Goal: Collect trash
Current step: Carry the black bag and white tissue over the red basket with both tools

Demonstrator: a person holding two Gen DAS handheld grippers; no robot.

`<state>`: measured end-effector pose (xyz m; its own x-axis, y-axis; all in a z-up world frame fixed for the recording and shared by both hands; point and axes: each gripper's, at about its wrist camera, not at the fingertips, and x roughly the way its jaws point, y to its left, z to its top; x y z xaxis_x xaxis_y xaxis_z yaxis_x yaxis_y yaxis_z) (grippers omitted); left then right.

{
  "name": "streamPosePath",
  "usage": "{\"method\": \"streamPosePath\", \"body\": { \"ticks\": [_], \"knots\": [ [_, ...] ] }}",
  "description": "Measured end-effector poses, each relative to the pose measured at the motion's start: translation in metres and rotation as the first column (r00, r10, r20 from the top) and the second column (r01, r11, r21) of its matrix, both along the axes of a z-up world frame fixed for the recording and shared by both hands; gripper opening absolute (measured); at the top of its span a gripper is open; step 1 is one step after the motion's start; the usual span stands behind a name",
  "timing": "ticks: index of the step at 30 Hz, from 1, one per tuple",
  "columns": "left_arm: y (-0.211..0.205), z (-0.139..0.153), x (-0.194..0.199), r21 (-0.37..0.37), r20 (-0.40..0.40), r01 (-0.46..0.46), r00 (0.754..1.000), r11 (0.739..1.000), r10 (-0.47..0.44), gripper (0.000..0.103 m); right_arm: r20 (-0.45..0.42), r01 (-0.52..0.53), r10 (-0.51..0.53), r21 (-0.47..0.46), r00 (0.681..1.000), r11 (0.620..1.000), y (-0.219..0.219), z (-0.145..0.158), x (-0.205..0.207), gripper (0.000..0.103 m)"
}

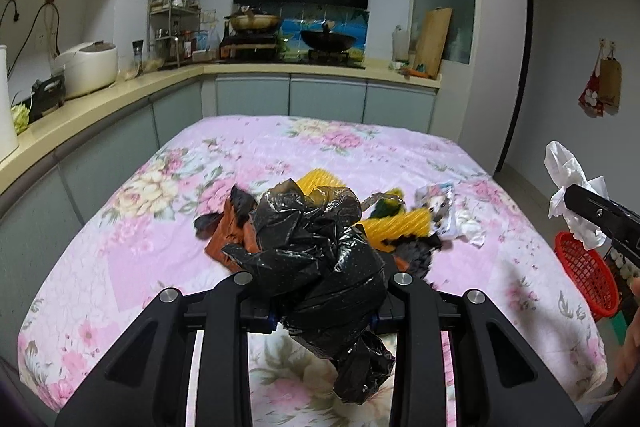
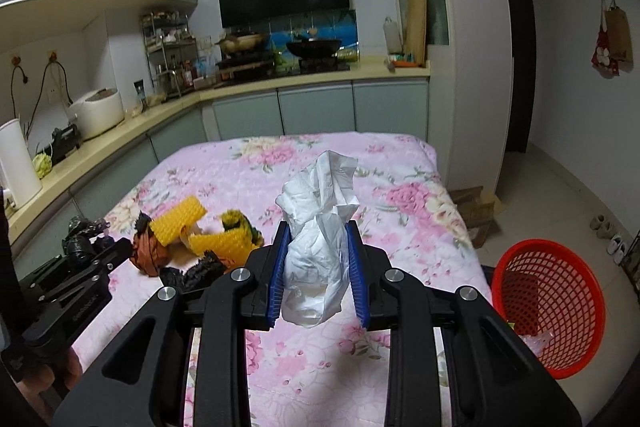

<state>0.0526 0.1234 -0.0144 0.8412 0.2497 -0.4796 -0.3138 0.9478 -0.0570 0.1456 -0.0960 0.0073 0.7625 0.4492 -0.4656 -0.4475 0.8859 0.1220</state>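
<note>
Two pieces of trash are held clear of the flowered pink table cover (image 1: 200, 227) at once, and both can be lost before the red mesh basket (image 2: 548, 303) is reached. A crumpled black plastic bag (image 1: 320, 267) is pinched between the narrowly set jaws of the left gripper (image 1: 324, 311); the film is thin, glossy and slippery, a long tail hangs below the jaws, and it is judged that the tail could snag on the pile beneath or the bag could slide out. A wad of white tissue (image 2: 320, 247) is clamped between the ribbed blue pads (image 2: 277, 275) of the right gripper (image 2: 318, 275), whose jaws are drawn in tight on it. The tissue is soft, creased and easily torn, with a loose plume standing above the pads, so a shred may be left behind or dropped short of the basket.

The basket stands on the floor beside the table's right edge, well below the cover, with something pale already in it; a release made too early is likely to miss the rim.

More trash remains on the cover: yellow foam netting (image 2: 180, 223) with a bumpy grid texture, an orange scrap (image 1: 230, 231), a printed packet (image 1: 438, 211), and dark fragments
</note>
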Motion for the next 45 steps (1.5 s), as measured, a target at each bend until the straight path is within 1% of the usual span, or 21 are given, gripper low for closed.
{"method": "streamPosePath", "body": {
  "ticks": [8, 14, 20, 26, 35, 39, 45],
  "knots": [
    [-0.021, 0.024, 0.009, 0.041, 0.062, 0.047, 0.997, 0.998, -0.049, 0.028, 0.049, 0.02, -0.022, 0.033, 0.999, 0.999, -0.017, 0.016, -0.01, 0.027],
    [-0.044, 0.039, 0.017, 0.069, 0.099, 0.094, 0.99, 0.993, -0.101, 0.028, 0.08, 0.049, -0.053, 0.053, 0.995, 0.997, -0.035, 0.026, -0.014, 0.027],
    [-0.067, 0.048, 0.029, 0.094, 0.114, 0.136, 0.983, 0.986, -0.147, 0.028, 0.097, 0.088, -0.094, 0.065, 0.991, 0.994, -0.055, 0.032, -0.014, 0.027],
    [-0.095, 0.05, 0.044, 0.114, 0.117, 0.194, 0.971, 0.974, -0.207, 0.028, 0.106, 0.14, -0.148, 0.075, 0.983, 0.987, -0.079, 0.036, -0.01, 0.027],
    [-0.152, 0.047, 0.075, 0.124, 0.093, 0.315, 0.94, 0.941, -0.327, 0.028, 0.092, 0.253, -0.261, 0.085, 0.961, 0.964, -0.125, 0.034, 0.001, 0.027],
    [-0.178, 0.043, 0.089, 0.118, 0.075, 0.375, 0.92, 0.919, -0.385, 0.029, 0.064, 0.302, -0.307, 0.08, 0.95, 0.95, -0.141, 0.027, 0.007, 0.027],
    [-0.214, 0.029, 0.114, 0.08, 0.019, 0.463, 0.885, 0.883, -0.465, 0.028, 0.02, 0.379, -0.381, 0.069, 0.924, 0.923, -0.165, 0.018, 0.017, 0.027]
  ]
}}
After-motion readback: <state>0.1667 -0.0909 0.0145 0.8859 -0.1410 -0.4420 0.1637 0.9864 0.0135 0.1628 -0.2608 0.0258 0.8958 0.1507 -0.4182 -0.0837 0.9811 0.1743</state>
